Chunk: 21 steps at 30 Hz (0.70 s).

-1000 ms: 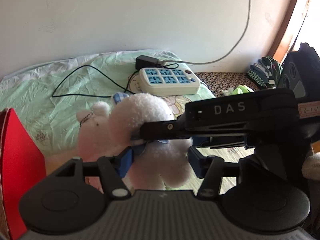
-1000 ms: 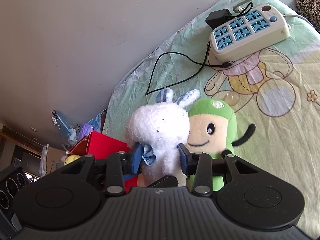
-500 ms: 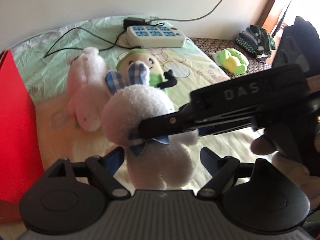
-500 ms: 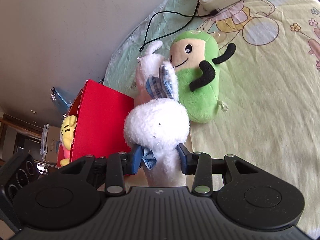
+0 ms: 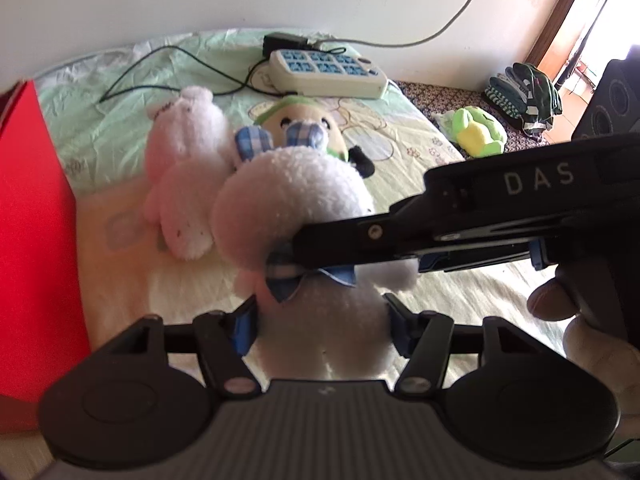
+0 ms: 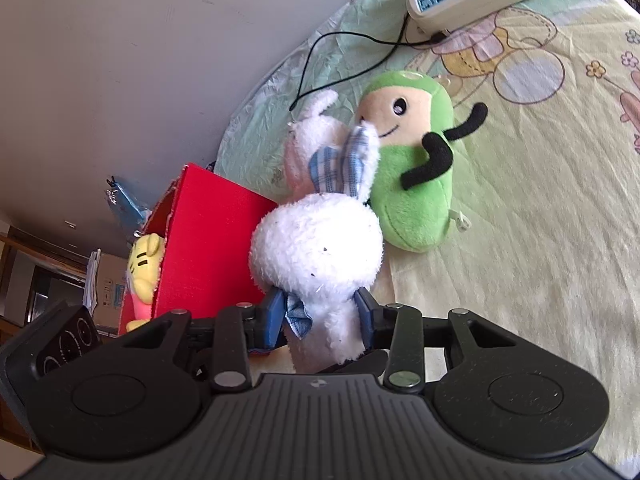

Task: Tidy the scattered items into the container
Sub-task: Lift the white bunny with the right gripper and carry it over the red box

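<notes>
A white rabbit plush (image 6: pixel 316 248) with blue checked ears hangs above the bed, next to the red box (image 6: pixel 216 240). My right gripper (image 6: pixel 320 316) is shut on its neck, at the checked bow. In the left wrist view that gripper's black finger (image 5: pixel 360 236) crosses in from the right onto the rabbit (image 5: pixel 292 196). My left gripper (image 5: pixel 320 324) sits lower, around the rabbit's body. Its jaws are closing and the blue pads (image 5: pixel 243 322) touch the fur on both sides. A yellow plush (image 6: pixel 144 264) lies inside the box.
A pinkish-white plush (image 5: pixel 184 184) and a green plush (image 6: pixel 416 184) lie on the sheet behind the rabbit. A power strip (image 5: pixel 328 72) with cables is by the wall. A green-yellow toy (image 5: pixel 476 132), striped gloves (image 5: pixel 524 96) and a black speaker (image 5: pixel 612 100) are at the right. A person's hand (image 5: pixel 592 344) holds the right gripper.
My left gripper let go of the rabbit's neck, spread wide, and has closed in lower on its body. The right gripper kept its grip and carried the rabbit back towards the red box.
</notes>
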Tool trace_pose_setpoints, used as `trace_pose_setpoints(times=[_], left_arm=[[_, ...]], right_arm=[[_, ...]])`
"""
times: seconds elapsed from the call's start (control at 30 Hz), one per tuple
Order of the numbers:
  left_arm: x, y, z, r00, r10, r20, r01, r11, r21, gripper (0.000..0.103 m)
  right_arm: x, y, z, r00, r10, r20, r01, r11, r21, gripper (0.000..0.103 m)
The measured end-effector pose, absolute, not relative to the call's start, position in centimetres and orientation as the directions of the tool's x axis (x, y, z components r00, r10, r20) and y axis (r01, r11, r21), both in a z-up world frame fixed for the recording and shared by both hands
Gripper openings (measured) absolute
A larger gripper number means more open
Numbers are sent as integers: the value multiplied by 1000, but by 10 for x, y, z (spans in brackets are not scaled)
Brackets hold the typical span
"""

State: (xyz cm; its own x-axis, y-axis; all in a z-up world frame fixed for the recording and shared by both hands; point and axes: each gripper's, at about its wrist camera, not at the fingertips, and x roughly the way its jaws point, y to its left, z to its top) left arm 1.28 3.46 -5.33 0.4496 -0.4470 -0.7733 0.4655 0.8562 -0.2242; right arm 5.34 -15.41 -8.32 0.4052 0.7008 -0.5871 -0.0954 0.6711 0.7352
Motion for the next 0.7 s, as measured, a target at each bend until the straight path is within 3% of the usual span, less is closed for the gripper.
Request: trace_pose_setpoints(times=[0.7], left_arm=[[-25, 91, 27, 657, -416, -629, 463, 881, -98, 62]], right_arm=[[24, -106, -13, 519, 731, -443, -234, 620, 749, 41]])
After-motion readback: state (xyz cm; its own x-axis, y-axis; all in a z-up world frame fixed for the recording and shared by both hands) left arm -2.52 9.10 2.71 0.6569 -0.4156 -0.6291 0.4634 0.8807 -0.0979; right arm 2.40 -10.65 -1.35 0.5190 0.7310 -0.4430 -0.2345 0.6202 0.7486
